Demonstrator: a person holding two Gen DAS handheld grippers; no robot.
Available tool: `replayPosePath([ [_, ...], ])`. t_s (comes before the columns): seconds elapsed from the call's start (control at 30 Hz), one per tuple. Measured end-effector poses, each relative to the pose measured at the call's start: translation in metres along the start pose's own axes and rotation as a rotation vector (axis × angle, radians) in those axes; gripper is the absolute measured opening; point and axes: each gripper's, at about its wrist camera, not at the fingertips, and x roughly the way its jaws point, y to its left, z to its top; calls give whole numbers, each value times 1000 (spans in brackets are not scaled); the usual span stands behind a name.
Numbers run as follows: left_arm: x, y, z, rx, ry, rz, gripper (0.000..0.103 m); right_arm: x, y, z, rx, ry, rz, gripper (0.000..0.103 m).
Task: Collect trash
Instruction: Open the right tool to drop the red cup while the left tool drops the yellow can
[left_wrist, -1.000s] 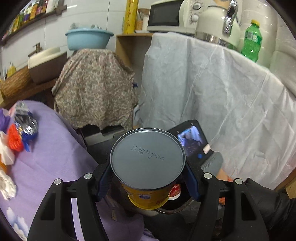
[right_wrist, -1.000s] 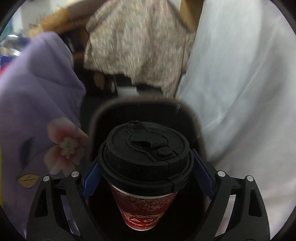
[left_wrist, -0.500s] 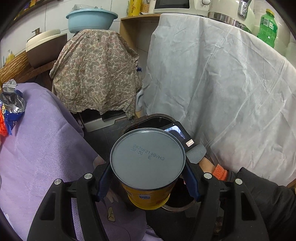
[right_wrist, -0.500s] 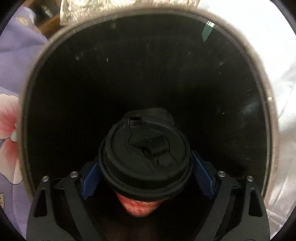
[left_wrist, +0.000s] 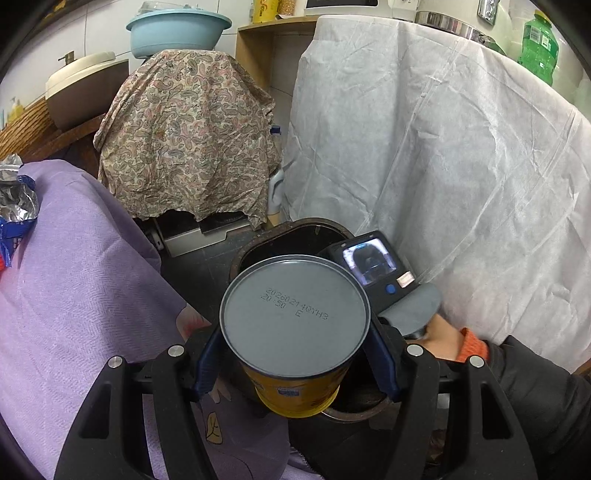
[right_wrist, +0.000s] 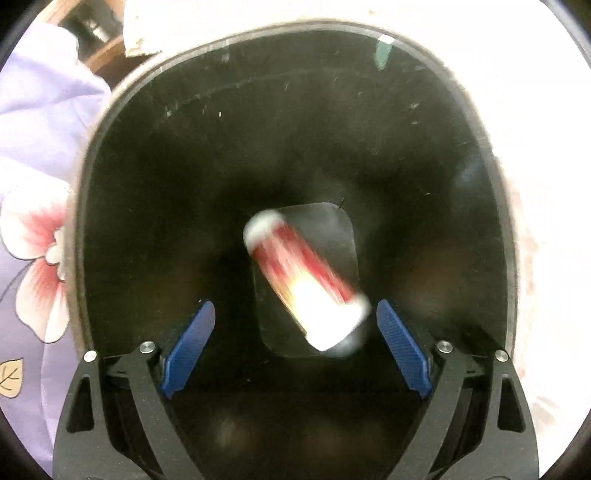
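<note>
gripping a yellow can, the left gripper; right gripper spread wide, empty, above the bin.

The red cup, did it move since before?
Yes. The cup has left the right gripper, whose jaws now stand open, and lies blurred and tilted down inside the black bin, below its rim.
</note>
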Motion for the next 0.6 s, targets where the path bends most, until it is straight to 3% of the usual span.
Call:
replayPosePath([
  [0.17,7,-2,0,-8,18,-12,66,-45,-6,-18,13,-112,12,89],
  [0.27,13,-7,3,-4,25,-11,66,-77,-15,-26,24,-225,24,89],
  [0.4,21,-16,10,13,21,-7,66,-123,-31,-65,43,-354,-45,89],
  [0.47,27,-20,13,21,24,-3,66,-139,-36,-86,35,-409,-7,87],
  [0.6,43,-29,18,33,42,-4,66,-166,-34,-118,15,-482,-57,88],
])
